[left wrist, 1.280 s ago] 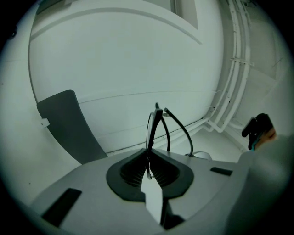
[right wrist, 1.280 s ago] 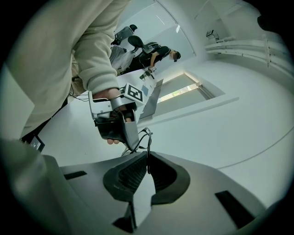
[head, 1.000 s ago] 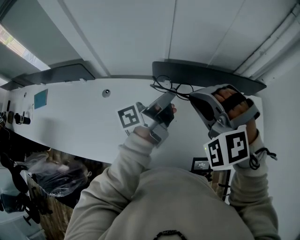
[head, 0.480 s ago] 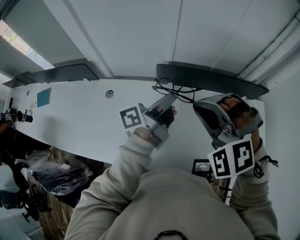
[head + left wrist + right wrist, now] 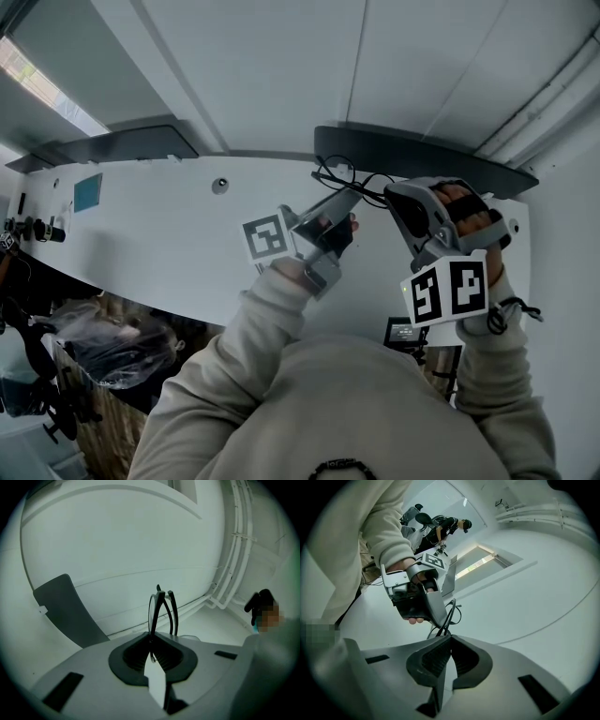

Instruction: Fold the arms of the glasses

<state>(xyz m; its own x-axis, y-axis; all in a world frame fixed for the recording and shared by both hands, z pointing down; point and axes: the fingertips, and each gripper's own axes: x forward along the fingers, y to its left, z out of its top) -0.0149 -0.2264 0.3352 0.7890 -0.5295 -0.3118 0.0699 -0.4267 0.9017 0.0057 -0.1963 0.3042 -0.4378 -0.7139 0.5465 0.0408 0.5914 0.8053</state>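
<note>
Hanging over the desk's [image 5: 169,234] far edge, the glasses [image 5: 354,180] are clamped twice: left hand-held gripper [image 5: 351,195] nearly closed on the frame, right hand-held gripper [image 5: 390,193] closed on one arm.

Mounted on the head, looking forward and steeply down over a beige sleeve [image 5: 234,366] toward a broad white surface [image 5: 141,225], both tools mid-frame at arm's reach. Riding on the grey left gripper [image 5: 352,194], looking along its jaws, very close to the thin black-framed glasses [image 5: 161,609], facing white wall pipes [image 5: 239,559]. Riding on the grey right gripper [image 5: 388,193], looking along its jaws toward the left gripper and sleeve, near. Shared by all three: the glasses. Shared by head and right gripper views: the left gripper, the sleeve.
</note>
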